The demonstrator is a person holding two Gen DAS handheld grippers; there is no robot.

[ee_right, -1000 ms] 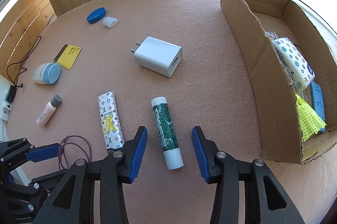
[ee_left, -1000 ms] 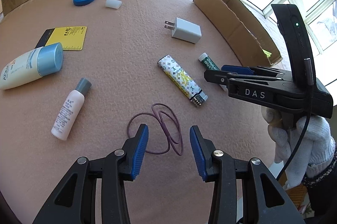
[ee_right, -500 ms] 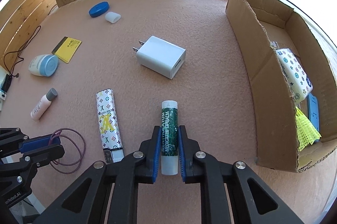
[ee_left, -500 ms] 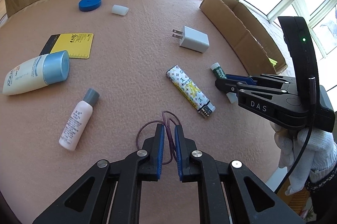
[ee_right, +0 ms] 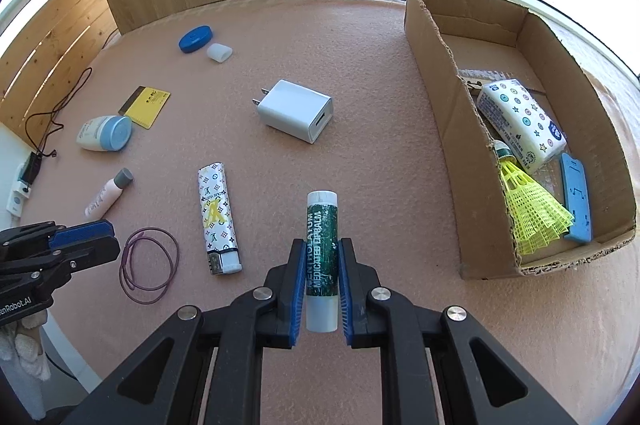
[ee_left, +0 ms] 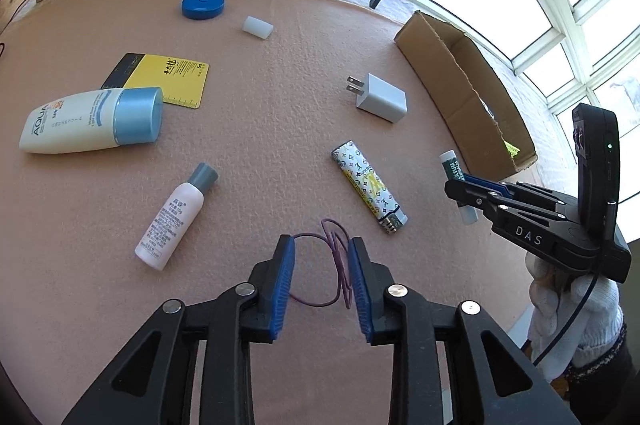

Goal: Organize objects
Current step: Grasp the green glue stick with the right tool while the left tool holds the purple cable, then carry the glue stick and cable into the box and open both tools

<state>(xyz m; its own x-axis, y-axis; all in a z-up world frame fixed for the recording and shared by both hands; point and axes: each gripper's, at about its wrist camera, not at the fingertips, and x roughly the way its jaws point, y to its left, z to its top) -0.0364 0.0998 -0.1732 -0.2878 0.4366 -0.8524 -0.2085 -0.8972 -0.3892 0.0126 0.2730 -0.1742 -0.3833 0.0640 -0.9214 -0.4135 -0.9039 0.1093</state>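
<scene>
Pink felt tabletop [ee_right: 380, 73]: my right tongs [ee_right: 320, 285] clamp the lip balm stick [ee_right: 321, 249]; left tongs [ee_left: 320, 277], just reopening, straddle the unpinched purple hair tie [ee_left: 332, 265], which may stay behind.

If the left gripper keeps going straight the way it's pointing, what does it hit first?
Most likely the purple hair tie lying between the fingers of the left gripper, then the pink table mat under it. Depth is hard to judge.

Your right gripper [ee_right: 319, 283] points steeply down, its blue pads clamped on the lip balm tube [ee_right: 321, 245]. Your left gripper [ee_left: 321, 279] also tilts down; its jaws have just been opening, with the purple hair tie [ee_left: 334, 257] loose between them. A white glove [ee_left: 576, 321] covers your right hand.
</scene>
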